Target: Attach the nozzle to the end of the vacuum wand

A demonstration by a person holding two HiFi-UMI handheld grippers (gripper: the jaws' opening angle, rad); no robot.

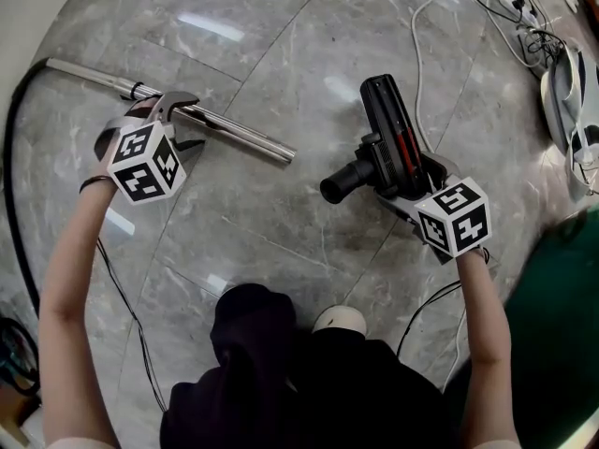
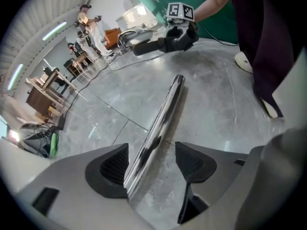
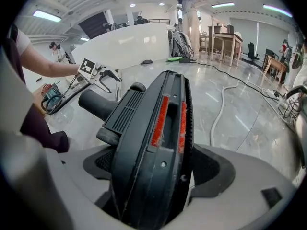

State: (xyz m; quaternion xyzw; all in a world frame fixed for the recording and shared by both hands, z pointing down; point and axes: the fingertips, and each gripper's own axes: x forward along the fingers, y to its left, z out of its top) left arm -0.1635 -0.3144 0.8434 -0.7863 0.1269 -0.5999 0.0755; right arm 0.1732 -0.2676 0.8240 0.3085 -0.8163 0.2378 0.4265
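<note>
The metal vacuum wand [image 1: 215, 124] lies on the grey marble floor, its open end [image 1: 286, 155] toward the middle. My left gripper [image 1: 178, 120] points down over the wand's middle and is open. In the left gripper view the wand [image 2: 163, 114] runs between the pads, close to the left pad [image 2: 112, 169], with a gap to the right one. My right gripper [image 1: 401, 171] is shut on the black floor nozzle [image 1: 386, 129] with red strips. The nozzle's round neck [image 1: 337, 185] points left toward the wand's end, a short way from it. The right gripper view shows the nozzle [image 3: 153, 123] clamped between the pads.
A black hose [image 1: 13, 148] curves from the wand's far end along the left. A white cable [image 1: 418, 54] snakes over the floor behind the nozzle. At the far right are a power strip with cords [image 1: 524, 12] and a white appliance [image 1: 566, 92]. My shoe [image 1: 339, 319] is below.
</note>
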